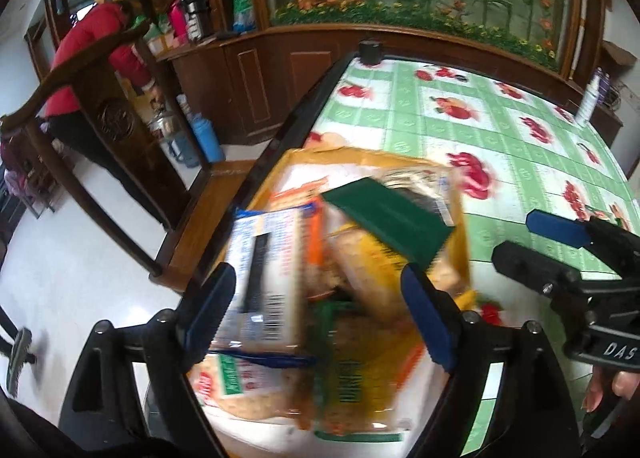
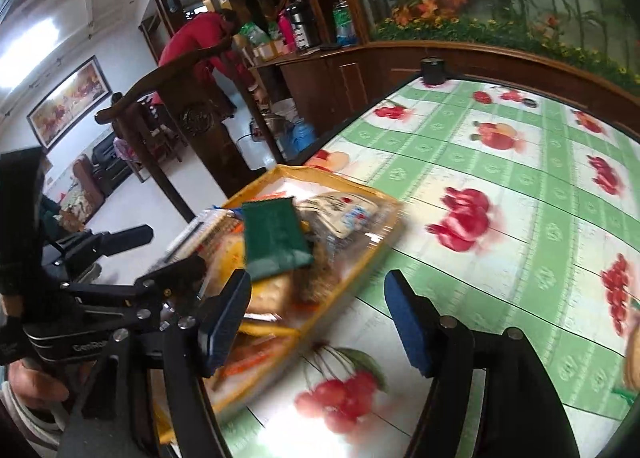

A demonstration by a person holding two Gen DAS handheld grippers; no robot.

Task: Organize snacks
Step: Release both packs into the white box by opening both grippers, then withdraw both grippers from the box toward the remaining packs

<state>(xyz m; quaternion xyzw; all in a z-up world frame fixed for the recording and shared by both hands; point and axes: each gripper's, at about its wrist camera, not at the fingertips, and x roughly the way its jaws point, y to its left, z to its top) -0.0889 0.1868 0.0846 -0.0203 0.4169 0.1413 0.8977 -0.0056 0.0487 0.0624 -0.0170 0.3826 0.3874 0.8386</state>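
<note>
A yellow tray (image 1: pixel 460 193) full of snack packets sits at the table's left edge; it also shows in the right wrist view (image 2: pixel 372 258). On top lie a dark green packet (image 1: pixel 392 225) (image 2: pixel 276 238), a white packet with a barcode (image 1: pixel 264 278) and yellow cracker packs (image 1: pixel 360 374). My left gripper (image 1: pixel 320 318) is open, hovering over the tray with its fingers on either side of the pile. My right gripper (image 2: pixel 320 322) is open and empty, just right of the tray above the tablecloth. It also shows in the left wrist view (image 1: pixel 532 238).
The table (image 2: pixel 500 185) has a green checked cloth with fruit prints. A black cap (image 1: pixel 370 49) stands at the far corner, a white bottle (image 1: pixel 588 105) at the far right. A wooden chair (image 1: pixel 116 125) stands left of the table. A person in red (image 1: pixel 92 53) bends by the cabinet.
</note>
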